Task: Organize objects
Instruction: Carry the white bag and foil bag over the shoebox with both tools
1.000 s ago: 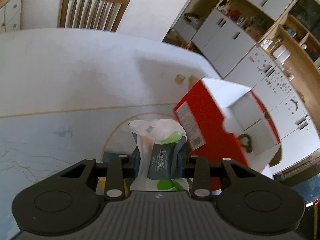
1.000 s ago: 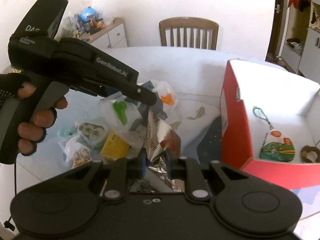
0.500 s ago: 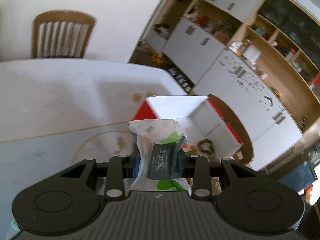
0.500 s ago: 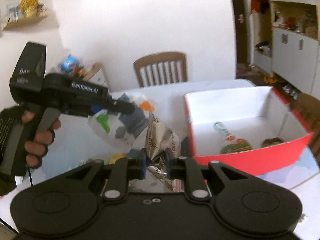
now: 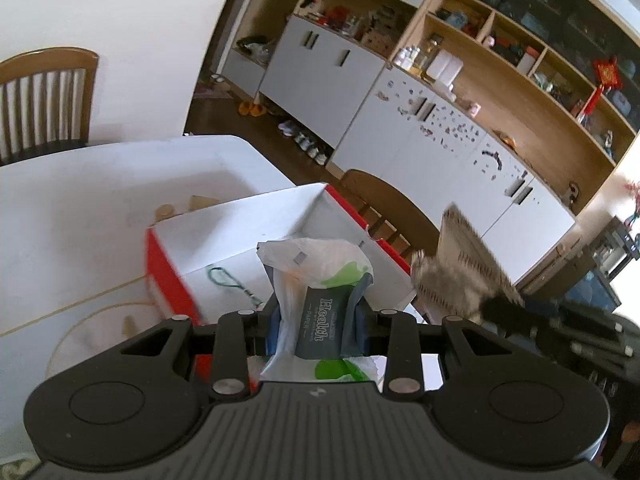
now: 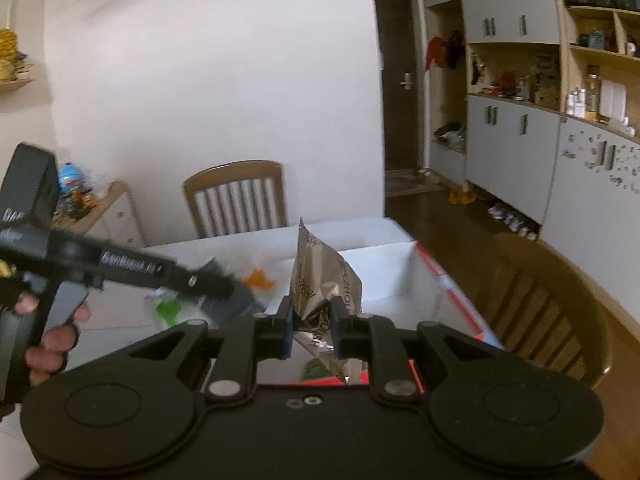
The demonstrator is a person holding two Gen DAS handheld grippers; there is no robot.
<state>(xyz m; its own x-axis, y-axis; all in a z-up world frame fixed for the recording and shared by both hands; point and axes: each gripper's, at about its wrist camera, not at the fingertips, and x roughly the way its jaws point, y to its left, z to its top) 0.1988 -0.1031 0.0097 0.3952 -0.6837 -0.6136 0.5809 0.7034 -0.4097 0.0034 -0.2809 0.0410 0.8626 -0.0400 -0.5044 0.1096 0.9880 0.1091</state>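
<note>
Both tools (image 5: pixel 318 316) (image 6: pixel 311 330) now higher, one packet (image 5: pixel 320 320) (image 6: pixel 324 292) each

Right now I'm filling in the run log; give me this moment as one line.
left gripper: shut on tissue pack | right gripper: shut on foil packet | both above red box

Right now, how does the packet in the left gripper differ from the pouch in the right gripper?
The tissue packet is white plastic with green patches and a dark "Health" label; the foil pouch is crinkled metallic bronze with printed lettering. The packet looks soft and rounded at the top, the pouch stiff, ending in a sharp corner. Shared: each is pinched upright, by the left gripper or right gripper, over the red box.
</note>
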